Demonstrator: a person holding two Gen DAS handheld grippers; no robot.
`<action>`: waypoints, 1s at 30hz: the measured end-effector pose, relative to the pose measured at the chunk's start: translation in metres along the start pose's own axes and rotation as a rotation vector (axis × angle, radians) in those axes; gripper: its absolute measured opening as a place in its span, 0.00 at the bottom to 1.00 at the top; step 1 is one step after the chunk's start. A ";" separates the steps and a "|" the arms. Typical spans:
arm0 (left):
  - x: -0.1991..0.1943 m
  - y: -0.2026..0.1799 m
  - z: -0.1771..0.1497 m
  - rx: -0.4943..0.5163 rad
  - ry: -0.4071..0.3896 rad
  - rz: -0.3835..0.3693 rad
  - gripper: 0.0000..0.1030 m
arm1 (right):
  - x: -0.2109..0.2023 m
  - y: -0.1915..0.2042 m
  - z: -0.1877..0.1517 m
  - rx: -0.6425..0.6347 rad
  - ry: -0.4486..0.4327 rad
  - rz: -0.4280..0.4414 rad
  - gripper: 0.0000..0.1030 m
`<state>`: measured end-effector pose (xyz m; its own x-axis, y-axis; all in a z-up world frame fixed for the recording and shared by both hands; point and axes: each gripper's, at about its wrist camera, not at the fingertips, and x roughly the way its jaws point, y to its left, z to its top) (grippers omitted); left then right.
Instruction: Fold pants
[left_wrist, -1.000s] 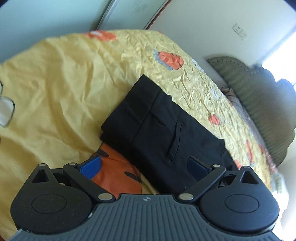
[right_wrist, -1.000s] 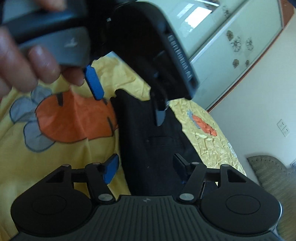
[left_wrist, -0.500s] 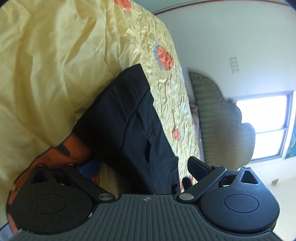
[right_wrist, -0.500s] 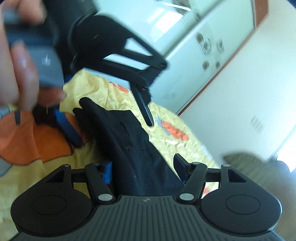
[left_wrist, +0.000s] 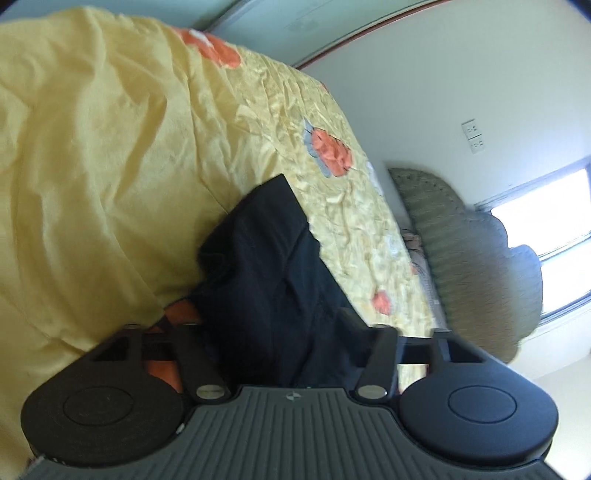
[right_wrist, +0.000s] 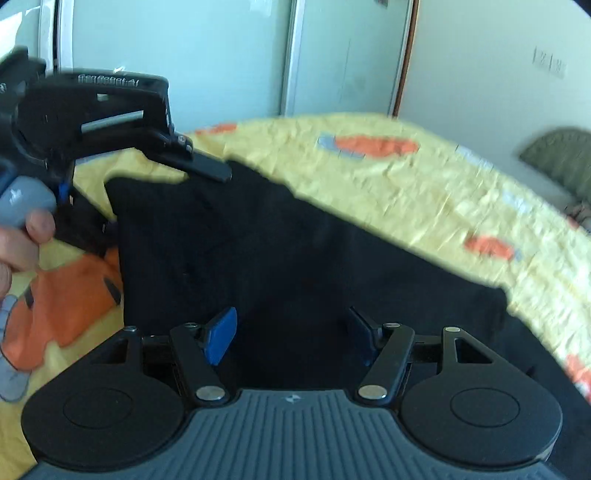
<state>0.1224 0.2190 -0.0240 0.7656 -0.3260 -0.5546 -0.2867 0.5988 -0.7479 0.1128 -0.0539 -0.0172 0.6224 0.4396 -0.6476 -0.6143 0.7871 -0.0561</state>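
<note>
right gripper (right_wrist: 291, 336), fingers apart, poised over black pants (right_wrist: 295, 258) folded on the yellow bedspread (right_wrist: 424, 192); left gripper (right_wrist: 147, 177), also spread, at their far corner. soft, limp, light cloth: best pinched at edges.

A yellow bedspread (left_wrist: 110, 155) with orange and grey prints (left_wrist: 330, 151) covered the bed, wrinkled toward its far edge. A green scalloped headboard (left_wrist: 476, 254) stood at one end. Behind it a window (left_wrist: 546, 236) glared. An outlet (left_wrist: 474, 136) sat on the white wall (left_wrist: 424, 92). Pale panels, perhaps wardrobe doors (right_wrist: 221, 55), stood beyond the far edge.
</note>
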 end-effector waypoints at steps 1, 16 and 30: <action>0.001 0.000 -0.001 0.022 -0.011 0.023 0.30 | -0.003 -0.004 -0.001 0.028 -0.006 0.015 0.64; -0.035 -0.157 -0.112 0.697 -0.241 -0.071 0.16 | -0.066 -0.095 -0.021 0.568 -0.299 0.175 0.70; 0.047 -0.243 -0.226 0.820 0.010 -0.246 0.17 | -0.137 -0.190 -0.107 0.746 -0.397 -0.051 0.70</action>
<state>0.0978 -0.1075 0.0492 0.7452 -0.5203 -0.4170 0.3970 0.8487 -0.3494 0.0923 -0.3101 0.0012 0.8503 0.4056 -0.3354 -0.1863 0.8280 0.5289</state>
